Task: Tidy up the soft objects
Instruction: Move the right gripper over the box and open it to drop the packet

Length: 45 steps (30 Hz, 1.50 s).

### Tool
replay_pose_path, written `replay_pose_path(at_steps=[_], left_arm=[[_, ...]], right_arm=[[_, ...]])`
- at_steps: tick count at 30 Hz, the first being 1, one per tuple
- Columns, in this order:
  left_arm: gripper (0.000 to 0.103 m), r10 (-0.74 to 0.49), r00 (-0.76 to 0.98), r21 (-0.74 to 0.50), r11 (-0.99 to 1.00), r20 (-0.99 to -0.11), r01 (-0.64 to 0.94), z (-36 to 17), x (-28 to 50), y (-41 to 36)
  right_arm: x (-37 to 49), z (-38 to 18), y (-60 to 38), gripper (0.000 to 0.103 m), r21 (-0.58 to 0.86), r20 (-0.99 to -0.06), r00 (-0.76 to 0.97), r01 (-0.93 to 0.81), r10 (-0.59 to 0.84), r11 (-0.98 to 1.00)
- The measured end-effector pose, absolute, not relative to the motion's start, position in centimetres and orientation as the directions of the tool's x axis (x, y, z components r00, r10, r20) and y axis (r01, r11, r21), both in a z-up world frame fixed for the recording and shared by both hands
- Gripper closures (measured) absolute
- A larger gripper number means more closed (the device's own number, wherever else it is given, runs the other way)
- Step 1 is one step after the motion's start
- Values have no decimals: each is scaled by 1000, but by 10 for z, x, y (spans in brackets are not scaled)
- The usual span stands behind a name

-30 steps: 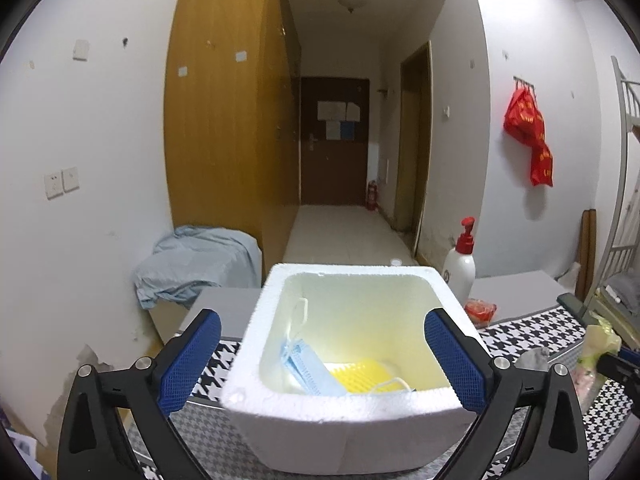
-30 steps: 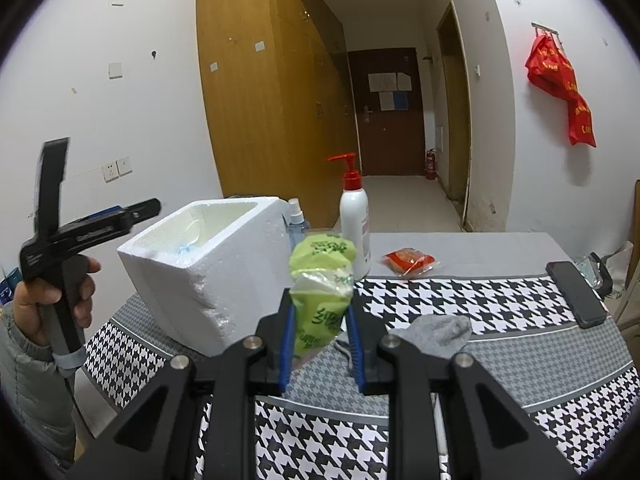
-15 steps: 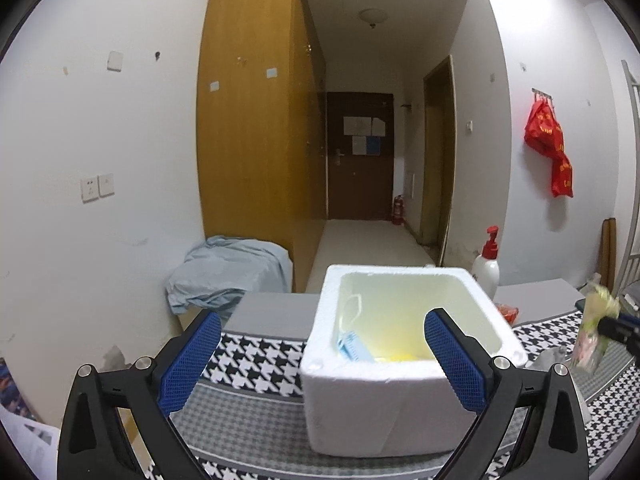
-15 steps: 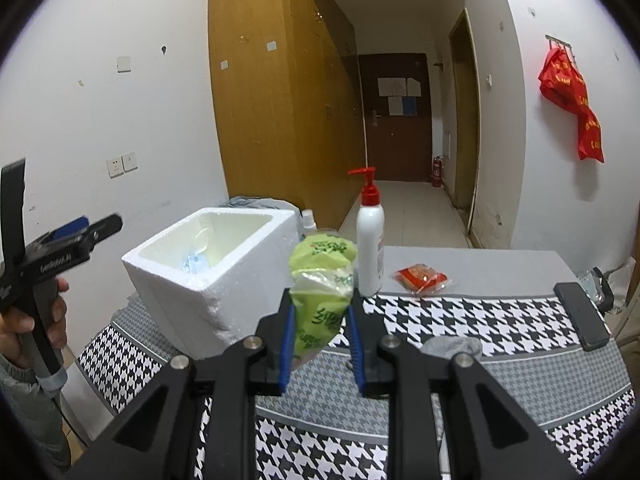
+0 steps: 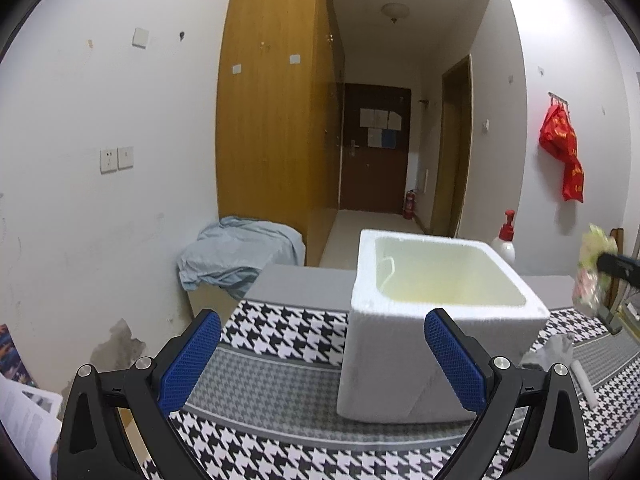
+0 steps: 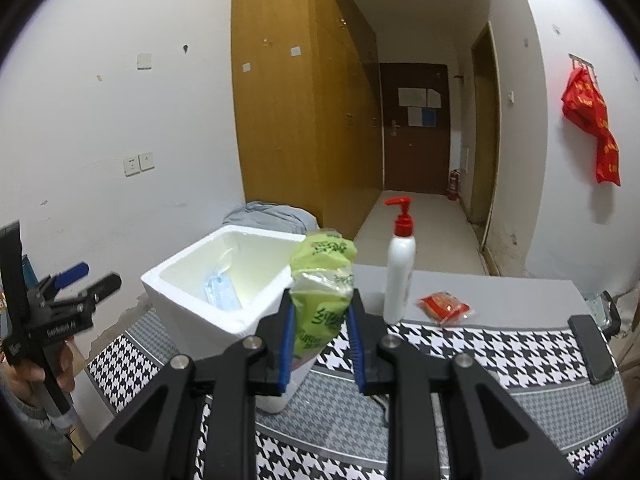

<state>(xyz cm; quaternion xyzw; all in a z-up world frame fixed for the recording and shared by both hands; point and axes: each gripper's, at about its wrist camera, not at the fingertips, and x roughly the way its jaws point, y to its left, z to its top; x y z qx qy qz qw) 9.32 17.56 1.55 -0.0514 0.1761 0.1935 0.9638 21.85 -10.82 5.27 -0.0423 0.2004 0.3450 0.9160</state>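
Gripping a green tissue packet (image 6: 322, 300) upright between their blue pads, the right tongs (image 6: 321, 334) hold it in the air above the surface, just beside the right wall of a white foam box (image 6: 192, 298). The left tongs (image 5: 320, 364) are spread wide with nothing between them, hovering off the left side of the box.

The box stands toward the left end of the houndstooth-covered surface (image 6: 480, 348). A blue face mask (image 6: 220, 292) already lies inside it, so the sorting looks partly done. The packet is not yet in, and a grey cloth (image 5: 554, 350) lies on the surface right of the box.

Only the right view shows the mask, a red snack wrapper (image 6: 444, 307) and the full pump bottle (image 6: 399, 276) near the far edge. Only the left view shows the grey cloth, and the packet there is a blur at the frame's right edge.
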Motion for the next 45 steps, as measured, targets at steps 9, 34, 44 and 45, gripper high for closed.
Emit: replay_pose_path(at_steps=[9,34,44,45], left_arm=[[1,336,858,-50,922,-390,-383,-8,82,171],[1,295,860,-87,929,-417,-361,-41,68,170],[1,267,861,-80,940,-433,-331,-48,70,163],[1,268,861,-78,940,-433,-332,-47,70,162]], right_arm=[[215,63,-78,75,19,-388,661,-691,642,723],[232,51,-2,69,10,-447,602,-736,661,677],[220,44,-4,35,22,-465,574,-753,674,657],[219,44,-6,34,27,-464,571,-755,678,655]])
